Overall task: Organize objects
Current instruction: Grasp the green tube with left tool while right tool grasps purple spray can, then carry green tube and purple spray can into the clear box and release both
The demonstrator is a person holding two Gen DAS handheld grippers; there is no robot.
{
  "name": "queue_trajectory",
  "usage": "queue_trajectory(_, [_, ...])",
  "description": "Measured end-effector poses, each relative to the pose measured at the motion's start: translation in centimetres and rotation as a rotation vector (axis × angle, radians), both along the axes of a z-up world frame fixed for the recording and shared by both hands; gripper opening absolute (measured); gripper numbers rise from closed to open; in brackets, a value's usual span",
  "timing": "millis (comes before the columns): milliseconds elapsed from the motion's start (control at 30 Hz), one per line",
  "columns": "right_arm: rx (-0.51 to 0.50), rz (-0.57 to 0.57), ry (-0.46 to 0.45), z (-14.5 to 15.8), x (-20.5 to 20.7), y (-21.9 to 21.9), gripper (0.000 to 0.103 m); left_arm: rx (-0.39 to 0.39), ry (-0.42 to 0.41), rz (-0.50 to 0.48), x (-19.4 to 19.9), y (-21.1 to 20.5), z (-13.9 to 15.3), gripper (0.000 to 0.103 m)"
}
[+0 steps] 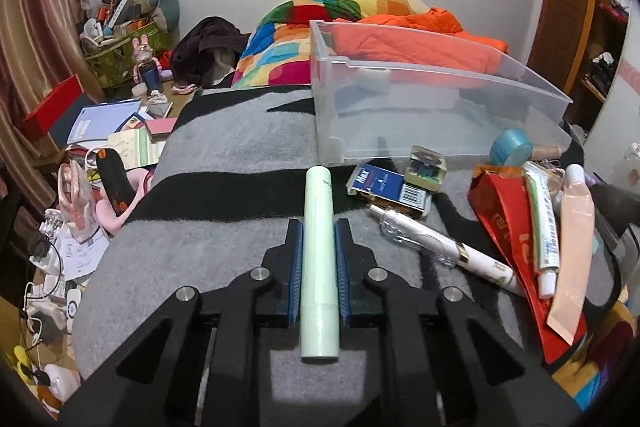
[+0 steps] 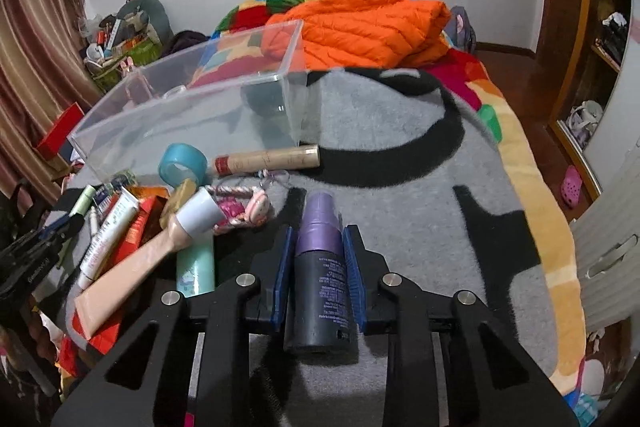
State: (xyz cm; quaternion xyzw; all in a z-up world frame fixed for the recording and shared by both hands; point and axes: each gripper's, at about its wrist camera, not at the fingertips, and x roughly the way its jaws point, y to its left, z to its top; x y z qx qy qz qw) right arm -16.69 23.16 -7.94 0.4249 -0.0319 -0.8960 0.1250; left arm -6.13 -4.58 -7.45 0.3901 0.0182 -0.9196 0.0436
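Left wrist view: the left tongs [image 1: 319, 233] are clamped on a pale green tube [image 1: 319, 259], which lies lengthwise between the blue pads [image 1: 293, 267] at the centre bottom of the frame, over the grey and black blanket [image 1: 224, 147] on the bed. A clear plastic bin [image 1: 432, 107] stands upper right of centre. Just below it lie a blue box [image 1: 384, 187], a small clear block [image 1: 426, 165] and a white pen [image 1: 444, 247]. At the right edge a roll of blue tape [image 1: 510, 147], a red packet [image 1: 504, 227] and a peach tube [image 1: 572, 255] crowd together.

In the right wrist view, the right tongs [image 2: 319, 243] are closed on a dark bottle with a purple cap [image 2: 320, 279], held lengthwise at the centre bottom above the same blanket. The bin sits upper left of centre, with a beige stick [image 2: 268, 158] and the blue tape just below it. An orange jacket [image 2: 360, 23] lies behind, top centre.
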Motion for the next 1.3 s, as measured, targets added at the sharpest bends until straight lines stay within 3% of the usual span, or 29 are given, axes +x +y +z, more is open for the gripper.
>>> queue_trajectory(400, [-0.036, 0.042, 0.132, 5.1, -0.4, -0.7, 0.023, 0.055, 0.087, -0.027, 1.2, -0.1, 4.4, 0.015])
queue_trajectory(567, [-0.058, 0.077, 0.182, 6.6, -1.5, -2.5, 0.023, 0.069, 0.144, -0.053, 0.0, 0.8, 6.6, 0.015])
queue_trajectory(733, [-0.091, 0.136, 0.173, 6.9, -3.4, -4.6, 0.023, 0.098, 0.162, -0.098, -2.6, 2.0, 8.2, 0.015])
queue_trajectory(967, [-0.077, 0.195, 0.141, 6.7, -6.7, -7.1, 0.023, 0.117, 0.124, -0.163, -6.9, 3.0, 8.9, 0.015])
queue_trajectory(1300, [-0.032, 0.24, 0.058, 4.9, -10.8, -9.7, 0.023, 0.112, 0.003, -0.207, -12.1, 4.1, 7.1, 0.015])
